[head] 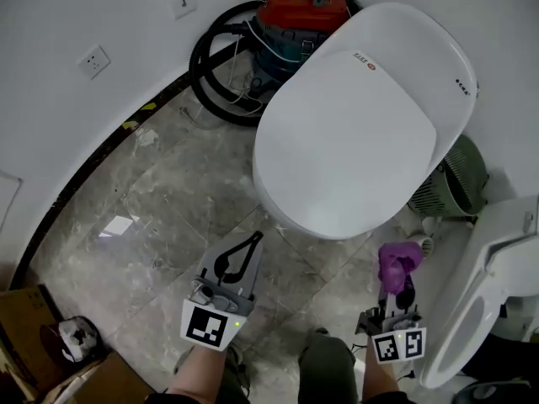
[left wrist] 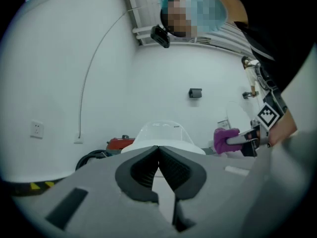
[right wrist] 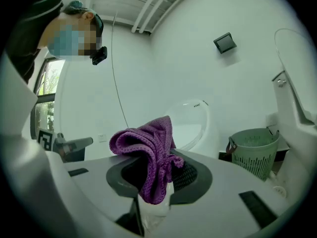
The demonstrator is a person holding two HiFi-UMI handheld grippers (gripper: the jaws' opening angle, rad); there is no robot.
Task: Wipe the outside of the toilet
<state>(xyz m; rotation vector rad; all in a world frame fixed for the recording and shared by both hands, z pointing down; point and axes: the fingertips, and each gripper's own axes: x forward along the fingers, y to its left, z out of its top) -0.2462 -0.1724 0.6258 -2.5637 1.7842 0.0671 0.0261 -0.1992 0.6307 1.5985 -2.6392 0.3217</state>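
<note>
The white toilet (head: 362, 124) stands with its lid down in the middle of the head view, above both grippers. My right gripper (head: 402, 283) is shut on a crumpled purple cloth (head: 397, 261), held just off the bowl's near right side without touching it. In the right gripper view the cloth (right wrist: 148, 148) bulges out of the jaws of the right gripper (right wrist: 158, 170), with the toilet (right wrist: 190, 123) behind. My left gripper (head: 254, 238) is shut and empty, hanging over the floor close to the bowl's front. Its tips meet in the left gripper view (left wrist: 158, 148).
A red vacuum cleaner (head: 299, 11) with a black hose (head: 210, 66) sits behind the toilet against the wall. A green basket (head: 455, 179) stands to the toilet's right. Another white seat unit (head: 497, 284) lies at far right. A cardboard box (head: 25, 326) is at bottom left.
</note>
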